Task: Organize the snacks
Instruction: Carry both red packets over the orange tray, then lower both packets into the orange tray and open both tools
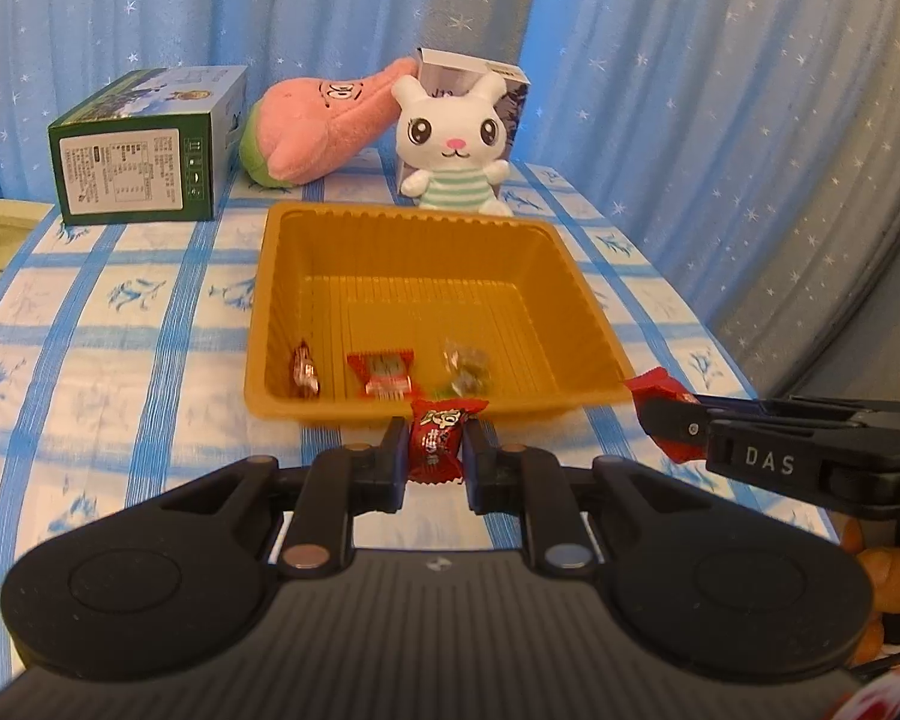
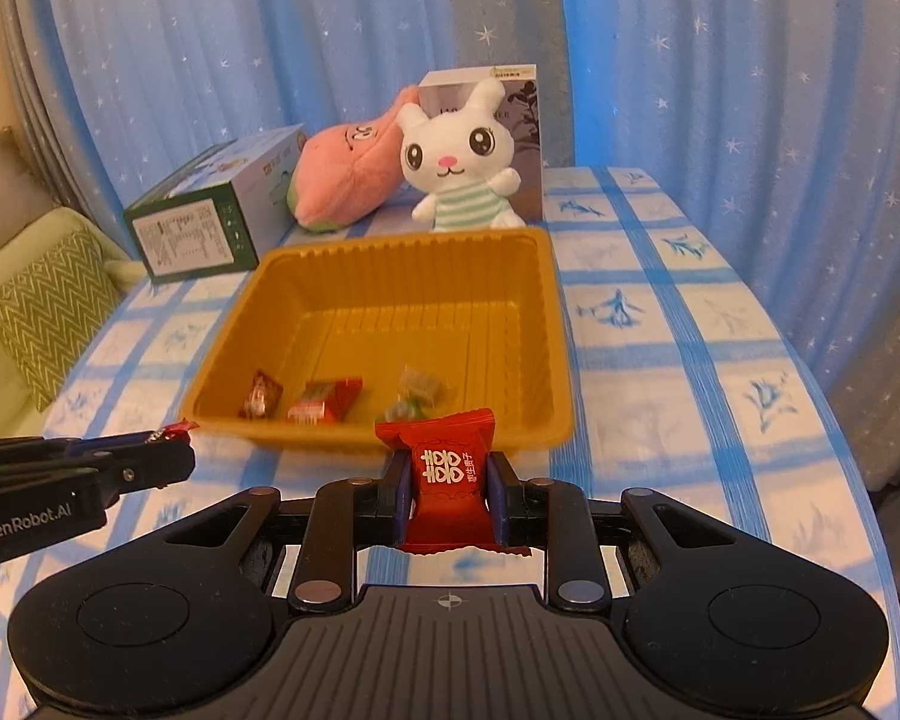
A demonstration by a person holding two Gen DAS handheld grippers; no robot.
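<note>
An orange tray point(image 1: 426, 222) point(image 2: 555, 324) sits mid-table. Inside near its front wall lie a brown candy point(image 1: 305, 371) point(image 2: 263, 394), a red-and-green candy point(image 1: 384, 373) point(image 2: 324, 399) and a clear-wrapped candy point(image 1: 465, 366) point(image 2: 417, 393). My left gripper point(image 1: 435, 450) is shut on a dark red candy point(image 1: 437, 438) just before the tray's front rim; it shows in the right wrist view point(image 2: 174, 441) at the left. My right gripper point(image 2: 448, 480) is shut on a red packet point(image 2: 447, 474) by the tray's front right corner; it shows in the left wrist view point(image 1: 654, 405).
Behind the tray stand a green box point(image 1: 144, 150) point(image 2: 210, 222), a pink plush point(image 1: 324, 120) point(image 2: 348, 174), a white bunny plush point(image 1: 453, 138) point(image 2: 459, 156) and a white box point(image 1: 510, 81) point(image 2: 525, 120). A sofa with a green cushion point(image 2: 48, 312) is at left. Blue curtain behind.
</note>
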